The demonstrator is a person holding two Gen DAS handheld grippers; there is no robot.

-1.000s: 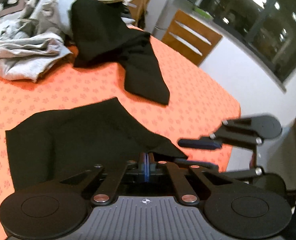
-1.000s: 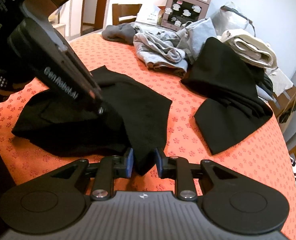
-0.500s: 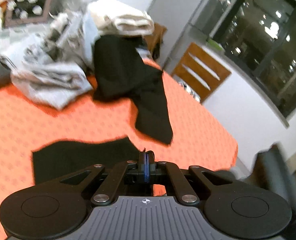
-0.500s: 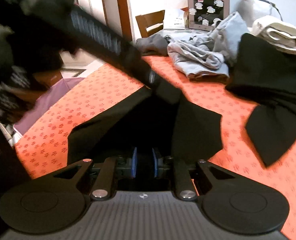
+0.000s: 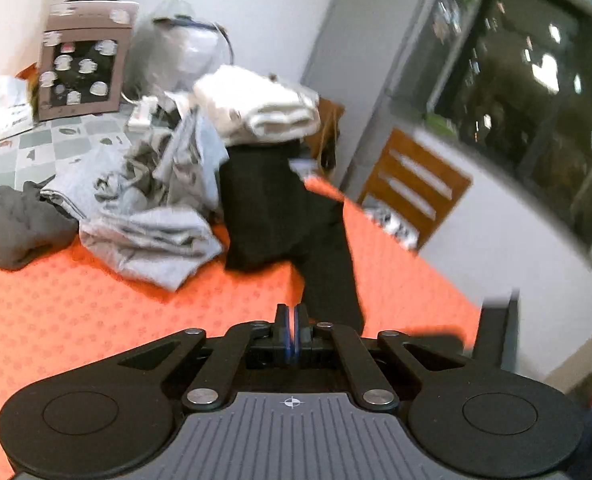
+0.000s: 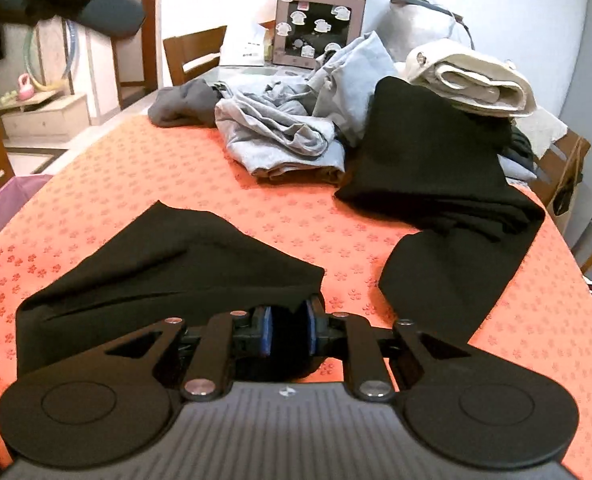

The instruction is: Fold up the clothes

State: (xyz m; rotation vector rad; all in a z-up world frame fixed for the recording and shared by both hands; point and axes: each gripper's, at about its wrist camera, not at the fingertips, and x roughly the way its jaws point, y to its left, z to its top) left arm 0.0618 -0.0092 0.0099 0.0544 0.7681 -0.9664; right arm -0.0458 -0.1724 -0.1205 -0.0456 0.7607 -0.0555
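A folded black garment [image 6: 168, 256] lies on the orange flowered tablecloth [image 6: 136, 176] near the front edge. My right gripper [image 6: 289, 334] is low over its right end, with black cloth bunched between its parted blue pads. My left gripper [image 5: 292, 330] is shut with its pads together and nothing between them. It is raised above the table and aimed at the clothes pile; the image is blurred. A second black garment [image 6: 448, 200] drapes from the pile toward the right edge, and it also shows in the left wrist view [image 5: 296, 224].
At the back lie a grey garment heap [image 6: 280, 128], a dark grey piece [image 6: 184, 102], a rolled cream item [image 6: 472, 76], a pink box [image 6: 320, 24] and a bag. Wooden chairs [image 6: 194, 54] stand around the table. A window and another chair [image 5: 416, 188] are on the right.
My left gripper has lifted up and away from the folded black garment, which is out of its view now. My right gripper's pads have parted a little, the cloth still between them.
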